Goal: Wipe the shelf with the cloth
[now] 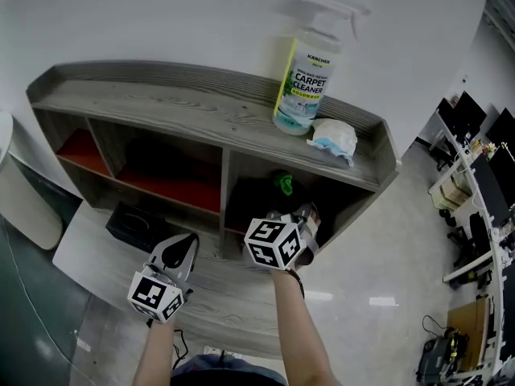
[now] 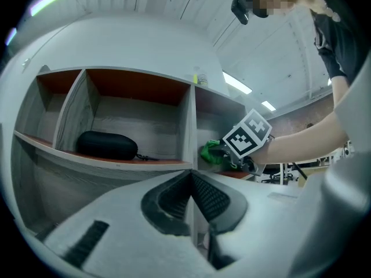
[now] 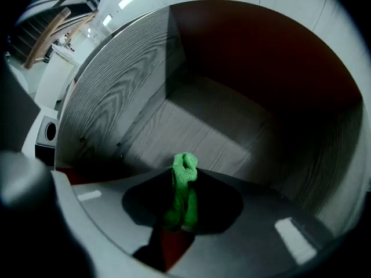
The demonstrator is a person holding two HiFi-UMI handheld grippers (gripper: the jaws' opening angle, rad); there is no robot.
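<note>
A grey wood-grain shelf unit (image 1: pixel 201 111) with red-floored compartments stands against the white wall. My right gripper (image 1: pixel 302 215) reaches into the right-hand compartment (image 3: pixel 232 126), shut on a green cloth (image 3: pixel 184 190); the cloth (image 1: pixel 283 183) sticks out past the jaws, also visible as the green cloth (image 2: pixel 213 153) in the left gripper view. My left gripper (image 1: pixel 181 252) hovers lower left of it over the bottom board, jaws pressed together with nothing between them (image 2: pixel 191 198).
On the shelf top stand a carpet cleaner spray bottle (image 1: pixel 306 79) and a crumpled white cloth (image 1: pixel 334 139). A black case (image 2: pixel 107 145) lies in the middle compartment. Desks and chairs (image 1: pixel 475 183) are at the right, on the floor beyond.
</note>
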